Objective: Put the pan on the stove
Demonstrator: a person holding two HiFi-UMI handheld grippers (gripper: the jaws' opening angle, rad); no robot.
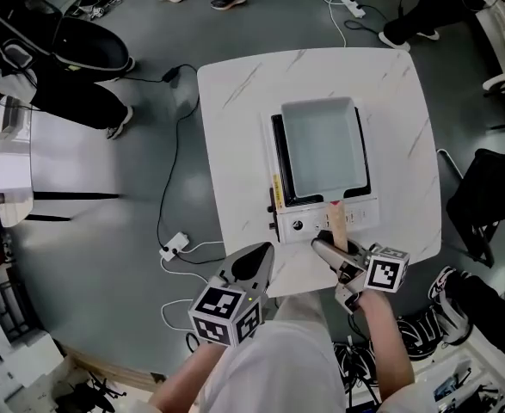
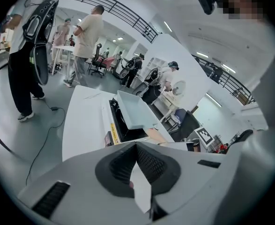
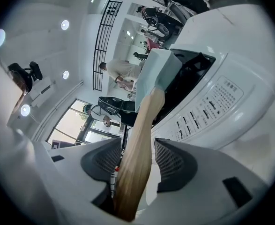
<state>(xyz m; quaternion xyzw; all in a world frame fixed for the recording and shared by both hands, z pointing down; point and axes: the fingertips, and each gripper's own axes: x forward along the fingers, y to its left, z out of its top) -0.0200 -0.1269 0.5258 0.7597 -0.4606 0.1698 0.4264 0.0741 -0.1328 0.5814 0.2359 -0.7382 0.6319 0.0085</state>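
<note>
White marble-look table (image 1: 235, 110): pale rectangular pan (image 1: 321, 140) seated on white portable stove (image 1: 308, 224), wooden handle (image 1: 339, 218) lying lengthwise between spread jaws of right gripper (image 3: 137, 146); left gripper (image 1: 261, 261) closed, empty, farther off.

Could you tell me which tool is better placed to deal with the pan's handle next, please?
Right. The right tool has its jaws open around the wooden handle of the pan. The left tool is shut at the table edge, apart from it.
</note>
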